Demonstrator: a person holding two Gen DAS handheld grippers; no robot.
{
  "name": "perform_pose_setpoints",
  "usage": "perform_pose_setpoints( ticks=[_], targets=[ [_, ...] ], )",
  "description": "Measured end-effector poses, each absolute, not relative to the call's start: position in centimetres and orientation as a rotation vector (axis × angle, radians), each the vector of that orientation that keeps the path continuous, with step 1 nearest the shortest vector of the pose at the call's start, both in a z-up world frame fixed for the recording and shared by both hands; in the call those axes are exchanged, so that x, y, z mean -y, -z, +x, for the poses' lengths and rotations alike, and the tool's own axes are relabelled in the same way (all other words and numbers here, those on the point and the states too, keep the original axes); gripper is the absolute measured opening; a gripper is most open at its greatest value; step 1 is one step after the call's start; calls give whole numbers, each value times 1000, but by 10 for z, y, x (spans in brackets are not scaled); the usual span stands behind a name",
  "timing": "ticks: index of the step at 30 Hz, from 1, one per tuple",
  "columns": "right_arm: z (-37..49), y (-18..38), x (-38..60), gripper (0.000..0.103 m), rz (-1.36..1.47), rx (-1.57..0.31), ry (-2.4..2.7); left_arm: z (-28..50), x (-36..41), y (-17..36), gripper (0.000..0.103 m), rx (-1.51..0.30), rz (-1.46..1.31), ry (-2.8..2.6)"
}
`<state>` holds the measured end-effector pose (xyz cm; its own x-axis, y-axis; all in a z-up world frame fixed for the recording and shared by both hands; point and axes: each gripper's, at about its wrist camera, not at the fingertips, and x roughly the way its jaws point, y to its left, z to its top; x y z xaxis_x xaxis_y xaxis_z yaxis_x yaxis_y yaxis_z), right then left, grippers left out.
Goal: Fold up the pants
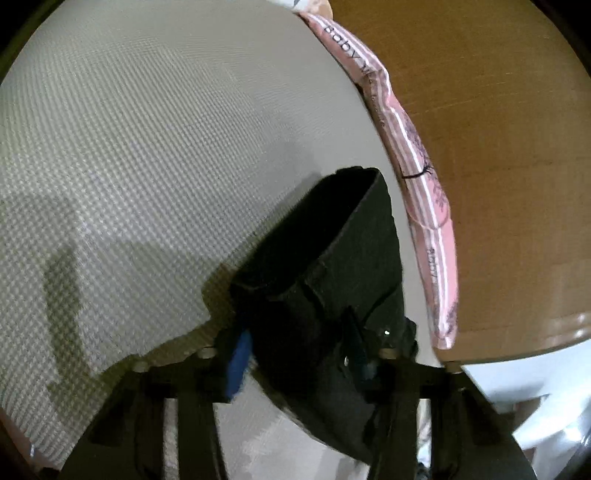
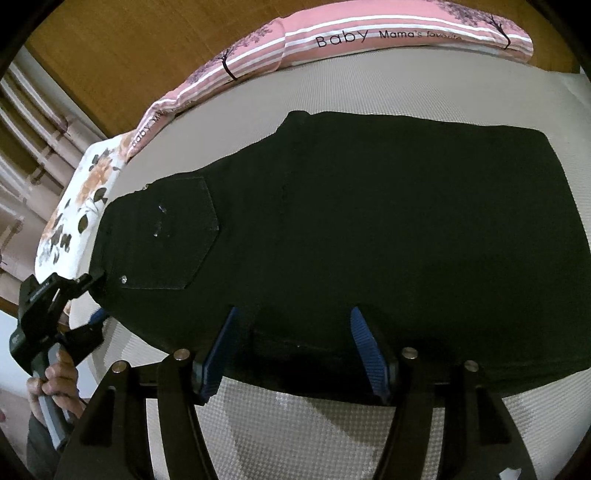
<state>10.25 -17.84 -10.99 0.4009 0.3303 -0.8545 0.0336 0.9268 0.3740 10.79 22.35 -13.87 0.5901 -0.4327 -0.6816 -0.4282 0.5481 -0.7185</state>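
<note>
Black denim pants (image 2: pixel 369 229) lie folded in a broad dark slab on the pale woven mattress (image 2: pixel 332 443), the waist end with its stitched back pocket (image 2: pixel 177 232) toward the mattress's left edge in the right wrist view. The right gripper (image 2: pixel 295 350) hangs over the near edge of the fabric with its blue-padded fingers (image 2: pixel 364 343) spread wide apart, the pants' near hem lying between them; whether the tips actually touch the cloth I cannot tell. The left gripper (image 1: pixel 299 343) is pinching the waist corner of the pants: in its own view a bunched fold of black denim (image 1: pixel 332 266) stands up between the blue pad (image 1: pixel 240 362) and the opposite finger, filling the gap. From the right wrist view that same left gripper (image 2: pixel 88 299) sits at the far left corner of the pants, angled in toward the waistband, with the person's bare hand (image 2: pixel 55 384) wrapped round its grey handle below the mattress edge.

Along the far edge of the mattress runs a long pink striped bolster pillow (image 2: pixel 369 33) printed with "Baby" and tree motifs, lying just clear of the pants. At the left corner a white cloth with an orange-and-grey flower print (image 2: pixel 77 206) sits against the bolster's end, and the waist end of the pants reaches right up to it. Behind the bolster stands a brown wooden headboard (image 1: pixel 498 147).
</note>
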Motion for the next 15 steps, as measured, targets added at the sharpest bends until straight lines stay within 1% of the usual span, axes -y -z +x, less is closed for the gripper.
perform_pose_setpoints(
  ticks=[2, 6, 11, 15],
  targets=[
    [104, 110, 176, 61, 346, -1155, -185, 105, -219, 136, 33, -969, -977, -3],
    [105, 110, 173, 64, 333, -1162, -175, 106, -211, 129, 32, -958, -879, -10],
    [104, 110, 166, 69, 291, -1163, -160, 104, -208, 130, 34, -961, -848, -14],
    [103, 109, 160, 70, 243, -1165, -154, 106, -206, 130, 38, -965, -841, -7]
  ],
)
